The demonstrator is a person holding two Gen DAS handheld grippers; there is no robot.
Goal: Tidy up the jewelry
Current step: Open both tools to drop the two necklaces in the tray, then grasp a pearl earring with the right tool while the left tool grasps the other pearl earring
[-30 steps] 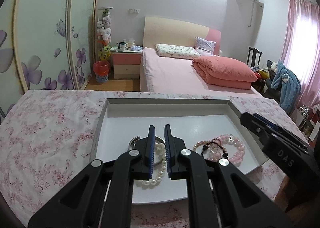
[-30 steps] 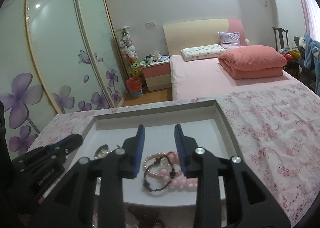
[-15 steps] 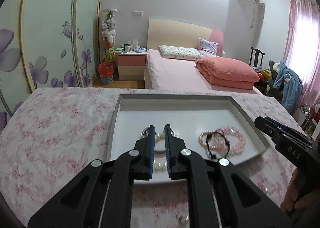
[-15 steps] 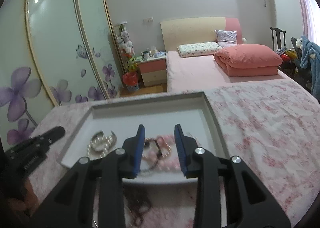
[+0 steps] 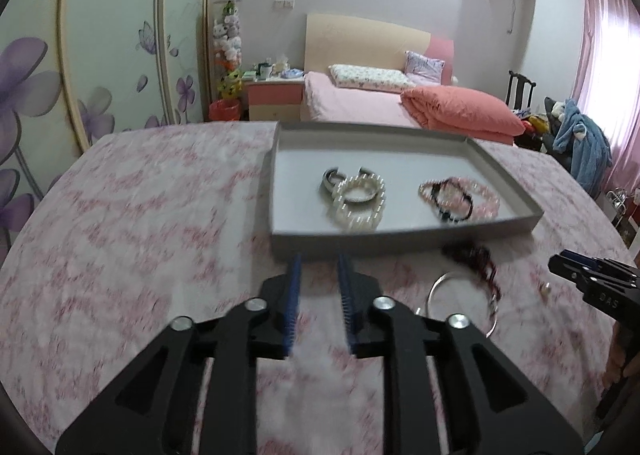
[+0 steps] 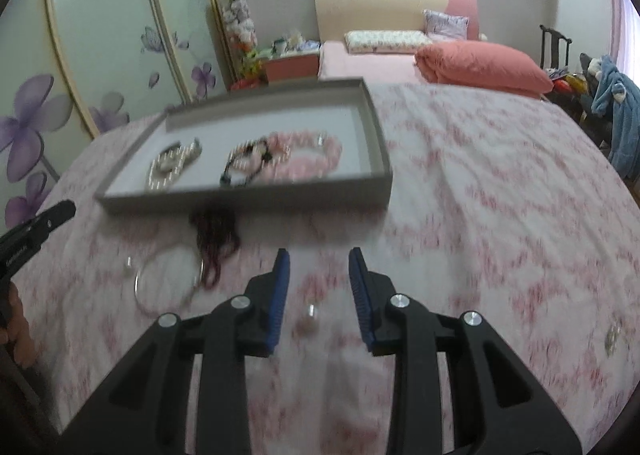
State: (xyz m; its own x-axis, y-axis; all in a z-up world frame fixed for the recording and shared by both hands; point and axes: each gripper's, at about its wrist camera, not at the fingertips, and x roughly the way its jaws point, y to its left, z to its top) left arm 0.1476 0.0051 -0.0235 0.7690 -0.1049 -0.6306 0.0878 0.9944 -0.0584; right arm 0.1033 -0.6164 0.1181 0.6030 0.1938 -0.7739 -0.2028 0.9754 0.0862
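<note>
Low in the middle of the frame, the right gripper hangs wide apart over a small ring. Drop straight, pinch gently. Left gripper is apart, empty, near the tray.

Tray was grey outside, white inside. Cloth was white with a pink floral print. Pearl bracelet white, bead bracelet pale pink, cord bracelet black. Dark red beads, silver ring. Both grippers black, pads blue.
</note>
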